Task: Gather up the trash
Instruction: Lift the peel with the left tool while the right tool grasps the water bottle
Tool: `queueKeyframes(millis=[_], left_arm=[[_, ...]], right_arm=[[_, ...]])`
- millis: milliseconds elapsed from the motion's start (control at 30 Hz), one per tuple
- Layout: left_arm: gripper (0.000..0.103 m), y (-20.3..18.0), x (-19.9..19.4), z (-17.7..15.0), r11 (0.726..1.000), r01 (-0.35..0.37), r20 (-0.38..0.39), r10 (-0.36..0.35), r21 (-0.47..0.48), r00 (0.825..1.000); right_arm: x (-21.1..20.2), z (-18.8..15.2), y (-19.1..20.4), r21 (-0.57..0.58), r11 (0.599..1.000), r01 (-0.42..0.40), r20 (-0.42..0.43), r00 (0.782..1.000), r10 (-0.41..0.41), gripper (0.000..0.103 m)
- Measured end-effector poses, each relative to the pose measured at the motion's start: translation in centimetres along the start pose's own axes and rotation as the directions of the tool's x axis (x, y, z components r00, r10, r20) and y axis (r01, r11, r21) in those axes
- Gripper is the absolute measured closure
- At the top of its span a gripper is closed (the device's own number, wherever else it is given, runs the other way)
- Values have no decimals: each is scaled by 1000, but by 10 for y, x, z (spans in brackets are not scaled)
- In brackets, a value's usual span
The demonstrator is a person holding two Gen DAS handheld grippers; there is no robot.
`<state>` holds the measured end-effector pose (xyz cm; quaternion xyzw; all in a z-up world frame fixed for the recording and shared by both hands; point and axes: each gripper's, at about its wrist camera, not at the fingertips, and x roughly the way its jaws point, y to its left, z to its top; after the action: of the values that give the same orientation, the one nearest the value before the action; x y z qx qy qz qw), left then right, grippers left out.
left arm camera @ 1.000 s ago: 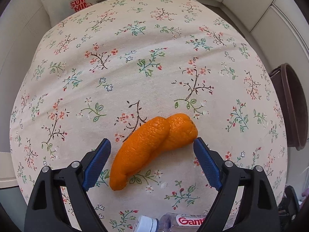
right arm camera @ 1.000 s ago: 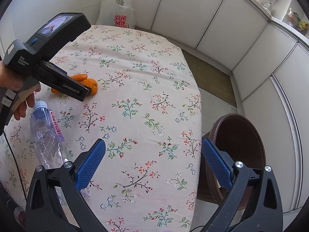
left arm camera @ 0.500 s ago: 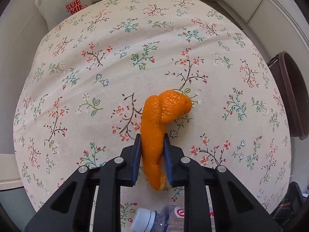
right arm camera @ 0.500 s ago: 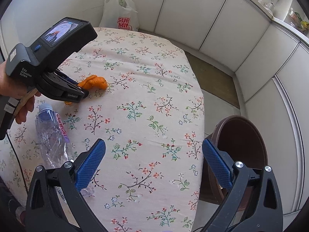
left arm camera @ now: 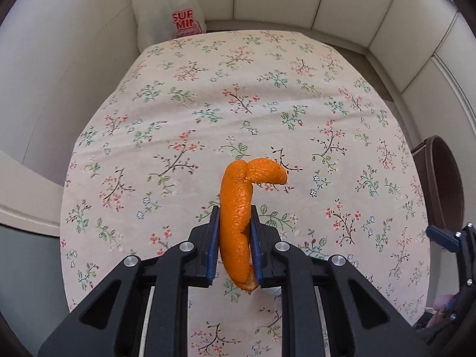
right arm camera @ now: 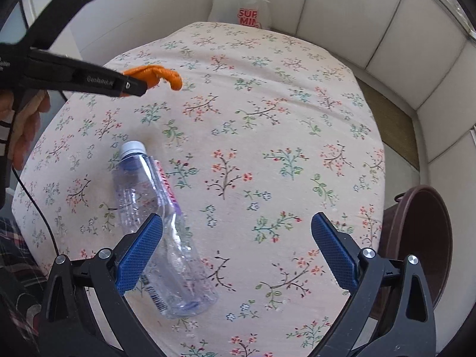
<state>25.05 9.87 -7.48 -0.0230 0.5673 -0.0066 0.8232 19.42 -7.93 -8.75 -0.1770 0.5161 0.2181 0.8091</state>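
Note:
My left gripper is shut on a long curled orange peel, which hangs lifted above the flowered tablecloth. From the right wrist view the same peel sticks out of the left gripper high over the table's far left. My right gripper is open above the cloth, nothing between its pads. An empty clear plastic bottle with a white cap lies on its side, partly under the right gripper's left finger.
A brown bin stands on the floor beside the table's right edge, its brown rim also in the left wrist view. A white plastic shopping bag sits at the far end against the white panelled wall. A person's hand holds the left gripper.
The left gripper closed on the orange peel and lifted it off the cloth. The right gripper swung left, bringing the bottle under its left finger.

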Motion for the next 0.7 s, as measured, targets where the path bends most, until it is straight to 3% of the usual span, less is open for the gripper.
queueKeyframes(millis=[200,400,533,700], left_arm=[[85,29,-37,-12,996,29,71,-23,-88,997],[85,45,-69,-18,990,29,168,-6,-137,986],[85,49,-75,-15,990,23,189,3,-138,982],[85,53,-70,-13,989,33,180,-7,-144,984]], right_arm=[[16,9,37,-87,996,-25,-46,999,21,7],[37,23,55,-85,994,-71,-108,992,62,7],[54,29,61,-62,992,-106,-166,981,95,8],[64,32,64,-47,992,-121,-197,974,110,20]])
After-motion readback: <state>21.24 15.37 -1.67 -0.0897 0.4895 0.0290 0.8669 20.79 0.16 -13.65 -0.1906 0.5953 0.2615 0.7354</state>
